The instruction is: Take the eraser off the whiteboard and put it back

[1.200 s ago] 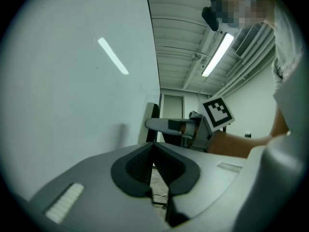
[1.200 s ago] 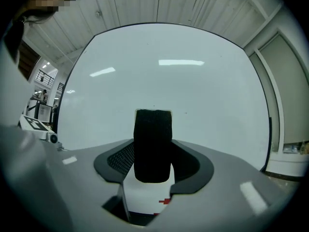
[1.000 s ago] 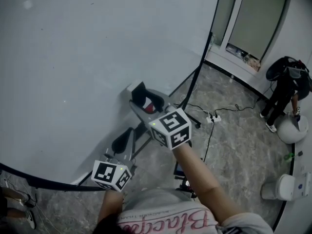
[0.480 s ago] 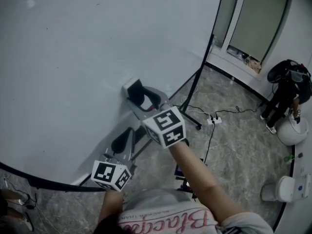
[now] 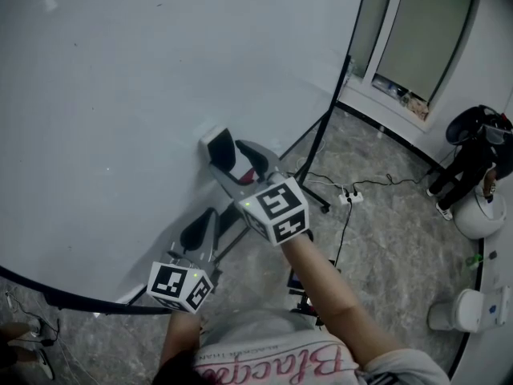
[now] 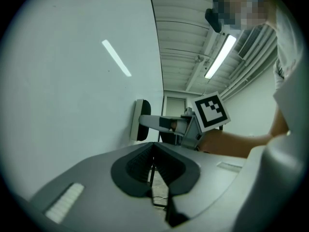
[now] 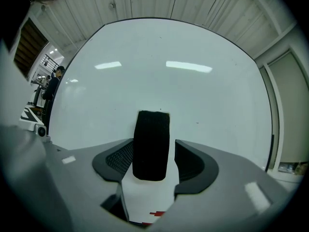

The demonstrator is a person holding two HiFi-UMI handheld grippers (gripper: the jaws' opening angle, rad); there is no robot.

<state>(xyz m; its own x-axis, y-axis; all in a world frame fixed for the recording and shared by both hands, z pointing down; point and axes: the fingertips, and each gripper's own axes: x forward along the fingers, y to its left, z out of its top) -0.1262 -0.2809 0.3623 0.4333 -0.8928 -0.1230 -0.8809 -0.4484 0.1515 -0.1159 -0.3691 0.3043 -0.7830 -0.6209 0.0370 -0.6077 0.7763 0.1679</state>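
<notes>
Head view: the right gripper [image 5: 237, 157] is held level against the whiteboard [image 5: 144, 70], with the eraser [image 5: 213, 141] between its jaws.
Right gripper: its jaws have just been opening and now stand wide. In the right gripper view there is a clear gap on one side of the eraser, and the other pad is close beside it at most, so nothing is clamped.
Eraser: sitting against the face of the whiteboard, apparently holding there by itself.
Left gripper [image 5: 200, 229]: jaws closed together on nothing, held lower down, apart from the eraser.
Stage: the put-back looks all but done, I'd say; only drawing the gripper away remains.
Risk: if the gripper backs out crooked, the near pad could snag the eraser and peel it off the whiteboard.
Second risk: if the eraser isn't seated flat, it may slide or drop once the jaws are clear.
</notes>
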